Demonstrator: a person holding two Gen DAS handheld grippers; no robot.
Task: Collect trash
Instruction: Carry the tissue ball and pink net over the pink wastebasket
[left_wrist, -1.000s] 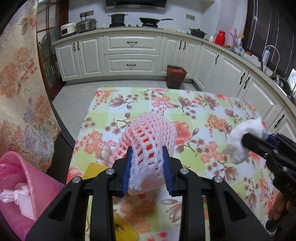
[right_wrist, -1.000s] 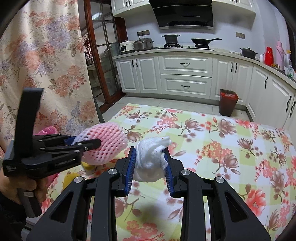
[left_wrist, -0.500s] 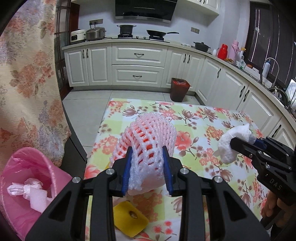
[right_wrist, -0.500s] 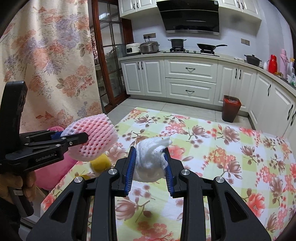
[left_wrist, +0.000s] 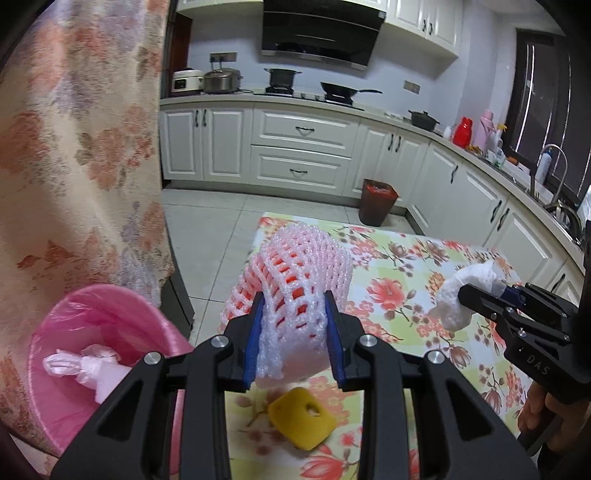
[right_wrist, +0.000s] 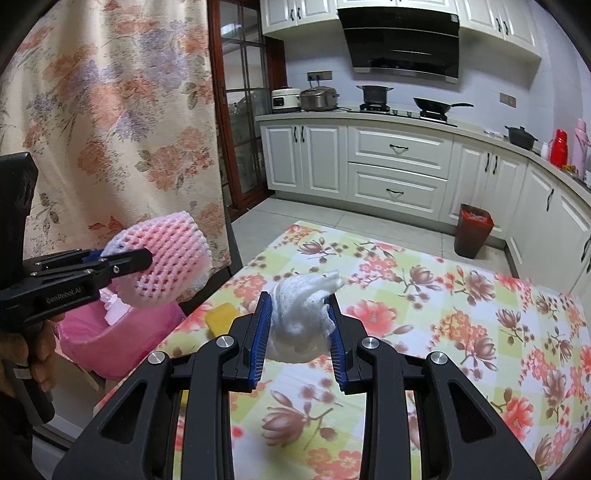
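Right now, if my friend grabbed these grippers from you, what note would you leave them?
Left gripper: shut on the pink foam net, held in the air near the table's left edge, close to the pink bin.
Right gripper: shut on the white foam net, held above the table.
Pink bin stands beside the table, pink-lined, with some trash inside already.
Done: both nets picked up.
Left: drop the pink net in the bin, then the white one. A yellow piece lies on the table near the bin side; it probably goes in too.
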